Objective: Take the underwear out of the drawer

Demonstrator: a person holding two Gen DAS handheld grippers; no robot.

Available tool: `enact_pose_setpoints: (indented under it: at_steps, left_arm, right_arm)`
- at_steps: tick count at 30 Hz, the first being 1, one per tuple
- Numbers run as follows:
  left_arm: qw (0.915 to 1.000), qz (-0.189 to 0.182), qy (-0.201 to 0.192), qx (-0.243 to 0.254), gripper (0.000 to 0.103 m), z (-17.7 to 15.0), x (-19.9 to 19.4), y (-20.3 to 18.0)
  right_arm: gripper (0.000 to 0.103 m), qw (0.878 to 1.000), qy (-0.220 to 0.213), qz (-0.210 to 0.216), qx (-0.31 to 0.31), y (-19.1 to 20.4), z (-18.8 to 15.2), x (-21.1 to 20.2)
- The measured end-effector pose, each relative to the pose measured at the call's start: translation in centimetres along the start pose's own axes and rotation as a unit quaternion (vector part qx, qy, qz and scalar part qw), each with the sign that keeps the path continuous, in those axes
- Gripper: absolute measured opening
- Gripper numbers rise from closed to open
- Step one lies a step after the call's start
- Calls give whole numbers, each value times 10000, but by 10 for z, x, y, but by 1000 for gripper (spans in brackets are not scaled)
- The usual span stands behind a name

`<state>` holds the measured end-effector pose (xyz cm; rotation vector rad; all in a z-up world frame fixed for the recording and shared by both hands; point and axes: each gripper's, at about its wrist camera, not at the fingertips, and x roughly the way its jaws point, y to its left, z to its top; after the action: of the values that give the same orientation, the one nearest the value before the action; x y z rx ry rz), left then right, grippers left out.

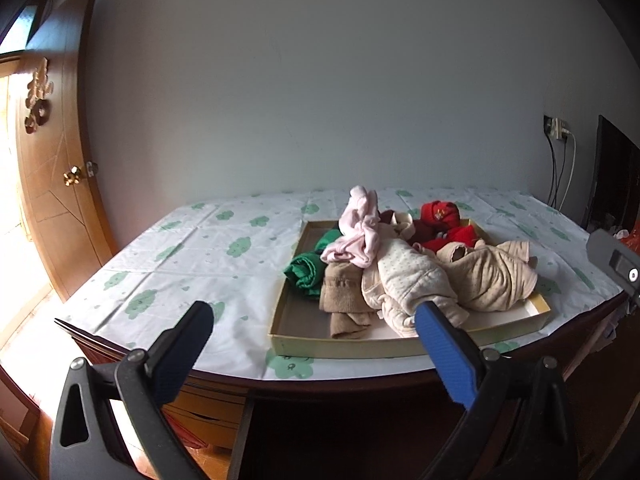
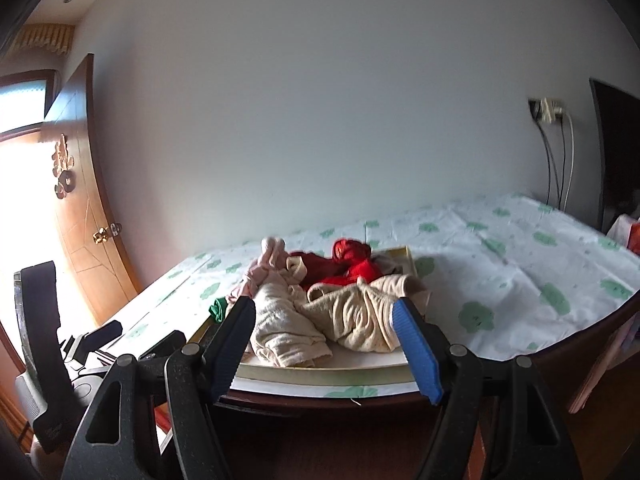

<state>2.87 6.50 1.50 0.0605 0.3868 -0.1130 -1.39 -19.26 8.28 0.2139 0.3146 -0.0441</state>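
A shallow yellow-rimmed drawer tray lies on the table and holds a pile of underwear: pink, green, brown, cream dotted, beige and red pieces. My left gripper is open and empty, in front of the table's near edge, its blue fingertip before the cream piece. My right gripper is open and empty, just short of the tray's front rim, facing the cream and beige garments. The red piece lies behind.
The table carries a white cloth with green clouds, against a plain wall. A wooden door stands at left. A wall socket with cables and a dark screen are at right. The left gripper's body shows in the right wrist view.
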Motion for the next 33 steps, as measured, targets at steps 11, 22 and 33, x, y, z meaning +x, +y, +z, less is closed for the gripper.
enact_pose_setpoints:
  at_steps: [11,22,33]
  left_arm:
    - [9996,180,-207,62,102,-9,-37,3]
    - [9992,168,-372,36,103,-10,-65,3]
    - [9980,194,-599,-16,103,-3,-85,4]
  right_arm:
    - [89,9991,-408,-6,-100,17,3,-34]
    - [89,9981,-582,85,-153,25,3,-63]
    - [89,9962,-802,144,-296,34,8,-84]
